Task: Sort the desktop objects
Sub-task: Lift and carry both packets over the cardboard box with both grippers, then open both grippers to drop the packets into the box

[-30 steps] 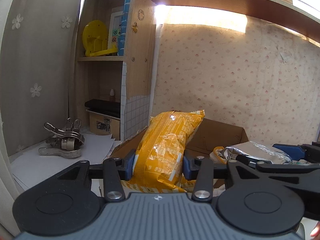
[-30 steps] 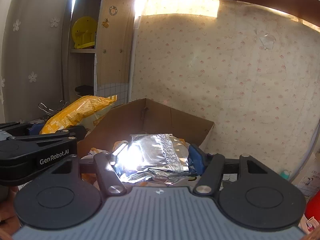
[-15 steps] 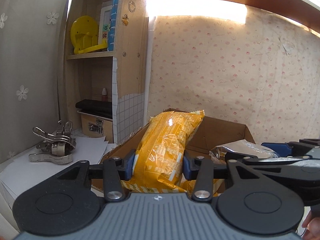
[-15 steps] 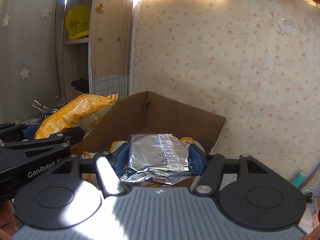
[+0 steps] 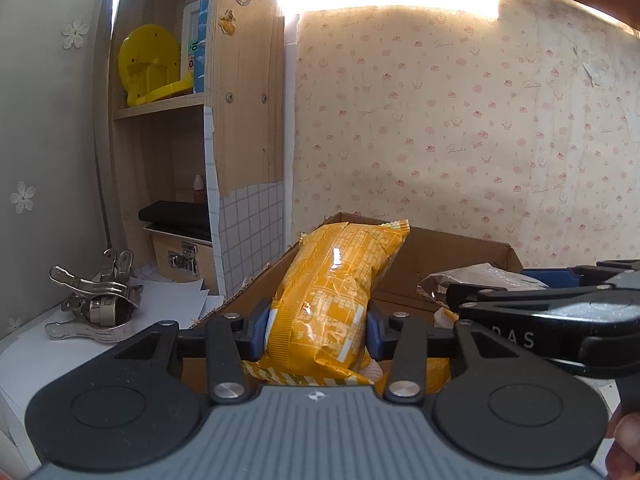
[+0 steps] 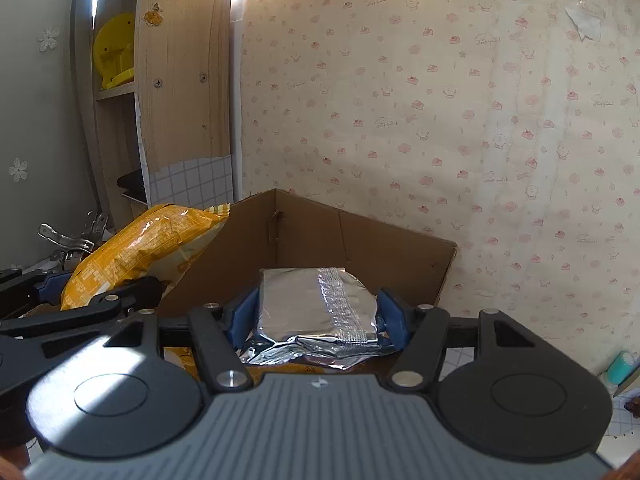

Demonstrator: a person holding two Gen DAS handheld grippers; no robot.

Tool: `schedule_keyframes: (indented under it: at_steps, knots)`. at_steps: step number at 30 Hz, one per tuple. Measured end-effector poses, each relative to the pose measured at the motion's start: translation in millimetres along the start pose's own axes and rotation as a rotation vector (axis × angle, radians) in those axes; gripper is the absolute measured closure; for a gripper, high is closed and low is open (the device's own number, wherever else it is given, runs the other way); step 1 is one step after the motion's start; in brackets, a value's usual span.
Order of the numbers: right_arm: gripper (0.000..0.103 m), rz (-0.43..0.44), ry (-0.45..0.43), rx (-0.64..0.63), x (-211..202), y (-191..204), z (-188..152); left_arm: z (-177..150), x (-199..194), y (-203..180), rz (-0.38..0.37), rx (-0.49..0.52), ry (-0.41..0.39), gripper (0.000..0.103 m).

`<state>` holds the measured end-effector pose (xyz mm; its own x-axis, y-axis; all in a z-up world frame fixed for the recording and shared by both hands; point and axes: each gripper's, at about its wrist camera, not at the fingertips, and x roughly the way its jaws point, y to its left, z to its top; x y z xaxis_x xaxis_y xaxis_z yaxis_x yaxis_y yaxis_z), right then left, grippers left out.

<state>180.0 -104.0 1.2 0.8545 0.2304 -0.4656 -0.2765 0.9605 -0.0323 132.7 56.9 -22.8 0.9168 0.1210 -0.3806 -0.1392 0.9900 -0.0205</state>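
My left gripper [image 5: 316, 334] is shut on a yellow snack bag [image 5: 336, 292], which stands tilted over the near left corner of an open cardboard box [image 5: 452, 252]. My right gripper [image 6: 316, 320] is shut on a silver foil packet [image 6: 320, 304] held flat above the same cardboard box [image 6: 360, 240]. In the right wrist view the yellow snack bag [image 6: 148, 248] and the left gripper's dark frame show at the left. In the left wrist view the foil packet [image 5: 480, 276] and the right gripper's frame show at the right. More yellow wrappers lie low in the box, mostly hidden.
A pile of metal clips [image 5: 96, 300] rests on white paper at the left. A wooden shelf unit [image 5: 244, 100] stands behind it, holding a yellow plastic item [image 5: 150, 64] and a small latched box [image 5: 180, 256]. Patterned wallpaper [image 6: 440, 100] backs the box. A teal cap [image 6: 620, 366] sits at the far right.
Both grippers have moved forward toward the wall and box with their packets still held. The box and shelf loom larger, and the foil packet no longer glares in the sunlight.
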Motion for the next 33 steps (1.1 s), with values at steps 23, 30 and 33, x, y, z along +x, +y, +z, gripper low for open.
schedule_keyframes:
  at_steps: [23, 30, 33]
  knots:
    - [0.032, -0.016, -0.003, -0.002, 12.6, -2.1, 4.4, -1.0, 12.8, 3.0, 0.039, -0.014, 0.047, 0.050]
    - [0.030, -0.019, -0.041, 0.016, -7.0, -8.8, 3.6, 0.8, 3.2, 0.8, 0.045, -0.010, 0.016, 0.033]
    - [0.028, -0.032, -0.062, 0.008, -18.5, -10.7, 3.4, 1.2, 0.8, -2.3, 0.043, -0.007, 0.019, 0.026]
